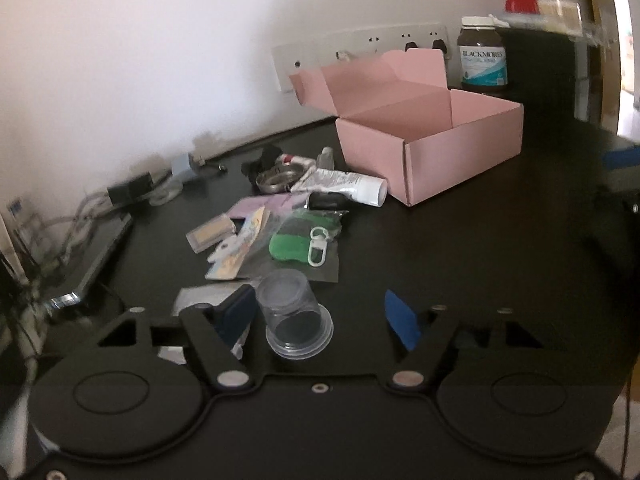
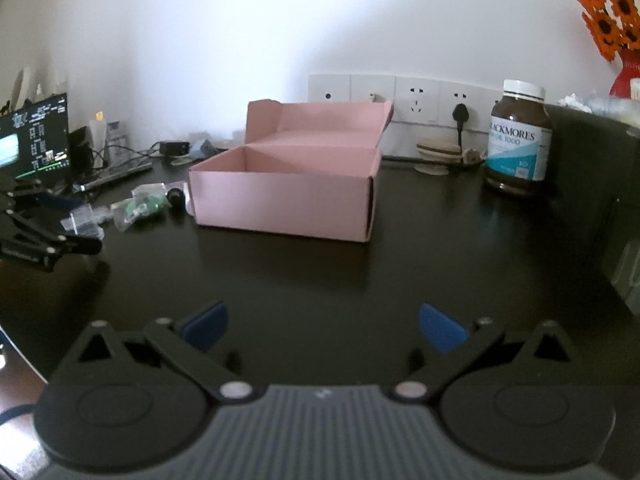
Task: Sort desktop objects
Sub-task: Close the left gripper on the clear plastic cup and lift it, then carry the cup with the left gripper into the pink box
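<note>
On the dark desk (image 1: 460, 260), the left gripper (image 1: 320, 316) hangs with its blue pads spread wide and nothing held, an upturned clear cup (image 1: 296, 320) standing between them, just beside the left pad and apart from the right. Beyond the cup lies the clutter: a green piece (image 1: 286, 246) in a clear bag with a white clip (image 1: 318, 248) on it, a white tube (image 1: 352, 188) beside the open pink box (image 1: 452, 160), and what may be a metal ring (image 1: 276, 178), too blurred to be sure. The right gripper (image 2: 322, 326) is also wide and empty over bare desk, facing the box front, with a brown bottle (image 2: 518, 140) well to its right by the wall sockets (image 2: 416, 100).
</note>
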A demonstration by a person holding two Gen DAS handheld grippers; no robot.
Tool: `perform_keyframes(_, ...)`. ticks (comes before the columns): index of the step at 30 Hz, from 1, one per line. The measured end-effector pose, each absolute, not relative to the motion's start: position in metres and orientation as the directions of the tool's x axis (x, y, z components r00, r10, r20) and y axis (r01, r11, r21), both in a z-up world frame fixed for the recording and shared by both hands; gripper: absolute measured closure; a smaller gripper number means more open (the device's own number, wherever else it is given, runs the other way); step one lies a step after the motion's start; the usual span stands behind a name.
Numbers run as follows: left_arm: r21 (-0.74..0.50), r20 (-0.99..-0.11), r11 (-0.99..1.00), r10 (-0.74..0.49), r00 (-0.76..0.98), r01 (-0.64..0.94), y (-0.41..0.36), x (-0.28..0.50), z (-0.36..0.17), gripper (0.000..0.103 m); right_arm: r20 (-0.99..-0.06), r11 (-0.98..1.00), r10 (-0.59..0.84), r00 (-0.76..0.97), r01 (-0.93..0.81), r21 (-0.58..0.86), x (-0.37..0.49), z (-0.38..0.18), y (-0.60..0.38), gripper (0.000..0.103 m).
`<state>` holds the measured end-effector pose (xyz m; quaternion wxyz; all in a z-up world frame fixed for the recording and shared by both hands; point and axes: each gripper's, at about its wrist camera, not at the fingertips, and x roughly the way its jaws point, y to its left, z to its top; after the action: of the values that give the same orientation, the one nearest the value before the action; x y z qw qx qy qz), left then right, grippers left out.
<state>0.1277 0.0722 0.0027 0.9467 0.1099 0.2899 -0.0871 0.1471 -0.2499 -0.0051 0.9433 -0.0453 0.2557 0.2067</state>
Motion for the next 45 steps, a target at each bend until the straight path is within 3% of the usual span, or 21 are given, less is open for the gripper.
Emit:
perform_keyframes(3, 0.114, -0.576, 0.967, -0.123, 0.808, 0.228, 0.08, 0.133, 0.003, 0.041, -0.498, 0.91, 0.373, 0.783, -0.415, 0.029, 0.147, -0.005, -0.251, 0.001)
perform_keyframes(8, 0.046, -0.587, 0.968, -0.173, 0.791, 0.246, 0.087, 0.137, 0.004, 0.067, -0.502, 0.912, 0.37, 0.782, -0.41, 0.034, 0.149, -0.005, -0.252, 0.001)
perform_keyframes(19, 0.036, -0.515, 0.969, -0.192, 0.835, 0.244, 0.079, 0.127, 0.02, 0.068, -0.562, 0.929, 0.33, 0.758, -0.368, 0.049, 0.161, -0.006, -0.253, 0.001)
perform_keyframes(26, 0.034, -0.363, 0.964, -0.236, 0.901, 0.265, 0.051, 0.151, 0.066, 0.068, -0.569, 0.923, 0.336, 0.75, -0.382, 0.041, 0.163, -0.007, -0.25, 0.001)
perform_keyframes(30, 0.037, -0.32, 0.945, -0.295, 0.9, 0.324, 0.013, 0.186, 0.082, 0.068, -0.571, 0.92, 0.339, 0.748, -0.389, 0.037, 0.162, -0.007, -0.249, 0.001)
perform_keyframes(36, 0.008, -0.404, 0.929, -0.336, 0.851, 0.371, -0.039, 0.245, 0.069, 0.068, -0.569, 0.921, 0.342, 0.748, -0.386, 0.046, 0.163, -0.007, -0.25, 0.001)
perform_keyframes(45, 0.009, -0.544, 0.947, -0.265, 0.796, 0.321, -0.037, 0.28, 0.028, 0.068, -0.564, 0.921, 0.348, 0.749, -0.386, 0.056, 0.163, -0.007, -0.251, 0.001)
